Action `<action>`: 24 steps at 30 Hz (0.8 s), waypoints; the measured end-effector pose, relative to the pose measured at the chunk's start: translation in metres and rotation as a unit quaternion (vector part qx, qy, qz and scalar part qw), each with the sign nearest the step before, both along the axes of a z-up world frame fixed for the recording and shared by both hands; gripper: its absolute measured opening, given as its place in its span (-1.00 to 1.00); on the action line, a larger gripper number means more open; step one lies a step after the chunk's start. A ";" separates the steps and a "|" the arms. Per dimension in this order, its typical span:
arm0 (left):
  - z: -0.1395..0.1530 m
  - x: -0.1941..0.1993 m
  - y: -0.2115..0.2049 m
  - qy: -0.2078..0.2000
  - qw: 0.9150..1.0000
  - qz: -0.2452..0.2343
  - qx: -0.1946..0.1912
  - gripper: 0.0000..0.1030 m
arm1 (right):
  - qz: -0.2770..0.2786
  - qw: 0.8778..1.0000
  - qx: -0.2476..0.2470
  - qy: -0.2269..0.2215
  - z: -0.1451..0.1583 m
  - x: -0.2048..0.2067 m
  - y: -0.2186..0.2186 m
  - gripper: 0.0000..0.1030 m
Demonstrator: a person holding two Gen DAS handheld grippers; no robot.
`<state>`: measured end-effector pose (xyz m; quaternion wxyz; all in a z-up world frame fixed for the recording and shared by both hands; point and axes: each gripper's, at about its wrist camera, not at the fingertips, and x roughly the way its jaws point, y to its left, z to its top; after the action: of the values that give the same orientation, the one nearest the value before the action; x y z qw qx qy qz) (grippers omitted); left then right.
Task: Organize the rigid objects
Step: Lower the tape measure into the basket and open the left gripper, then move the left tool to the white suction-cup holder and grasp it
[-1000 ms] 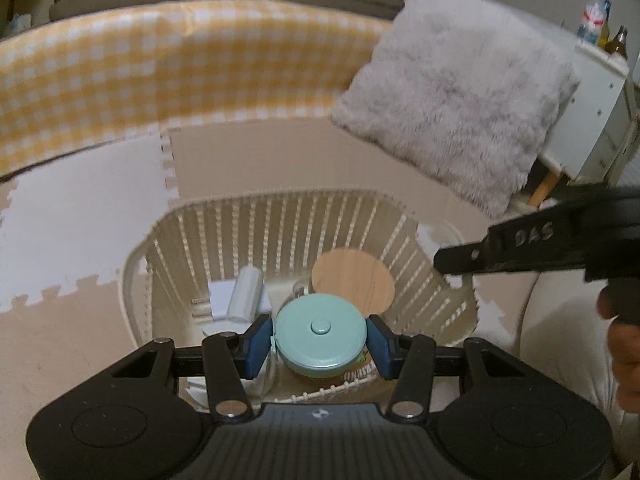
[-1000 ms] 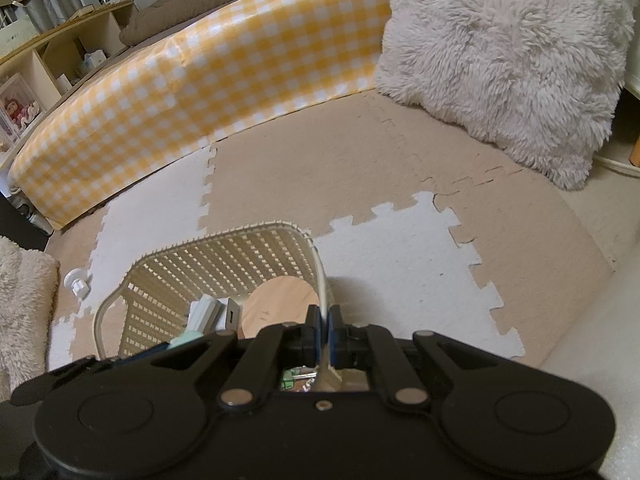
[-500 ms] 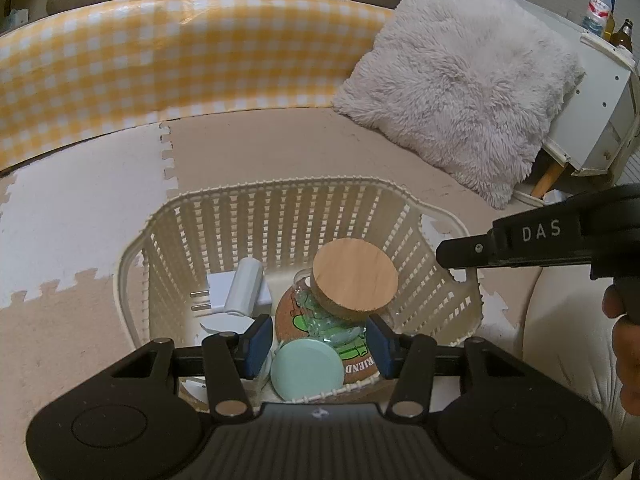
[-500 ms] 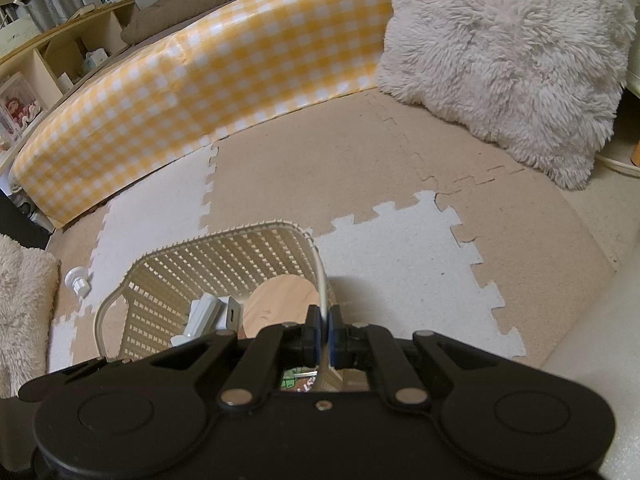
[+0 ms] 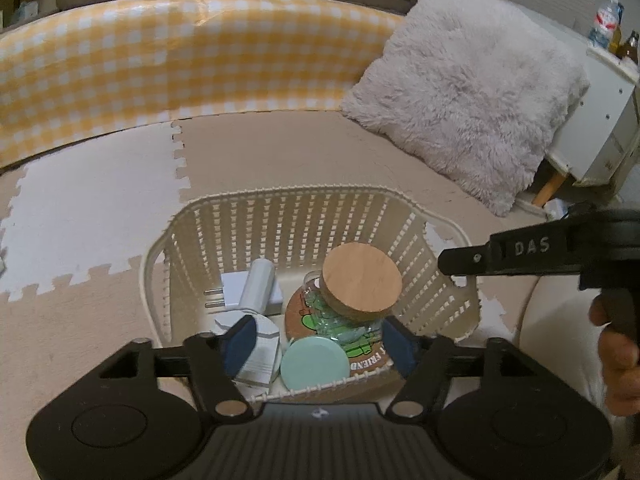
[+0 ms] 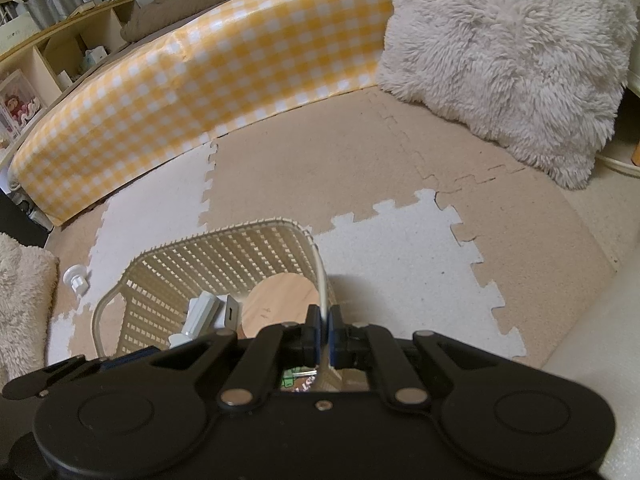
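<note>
A cream slatted basket stands on the foam floor mat. In it lie a round mint-green case, a glass jar with a wooden lid, a white charger plug, a white cylinder and a cork coaster. My left gripper hovers over the basket's near side, its jaws opening. The mint case rests loose below them, touching neither pad. My right gripper is shut on the basket's rim at its right wall, and its black body shows in the left wrist view.
A yellow checked bumper runs along the back and a fluffy grey cushion leans at the back right. A white cabinet stands far right. A small white knob lies left of the basket. A hand holds the right gripper.
The mint case, clamped in my left gripper a second ago, has dropped into the basket's near side, and the left jaws have spread wider. The right gripper has kept its grip on the rim.
</note>
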<state>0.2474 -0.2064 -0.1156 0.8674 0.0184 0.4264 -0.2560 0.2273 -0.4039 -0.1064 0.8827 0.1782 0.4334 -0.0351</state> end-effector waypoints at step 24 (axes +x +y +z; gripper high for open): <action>0.048 -0.021 0.077 -0.064 0.998 0.026 -0.006 1.00 | 0.000 1.000 -0.005 0.001 0.000 -0.001 0.001 -0.92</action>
<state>0.2262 -0.1290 -0.0678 0.8993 0.0187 0.3687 -0.2346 0.2267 -0.4033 -0.1066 0.8833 0.1733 0.4340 -0.0372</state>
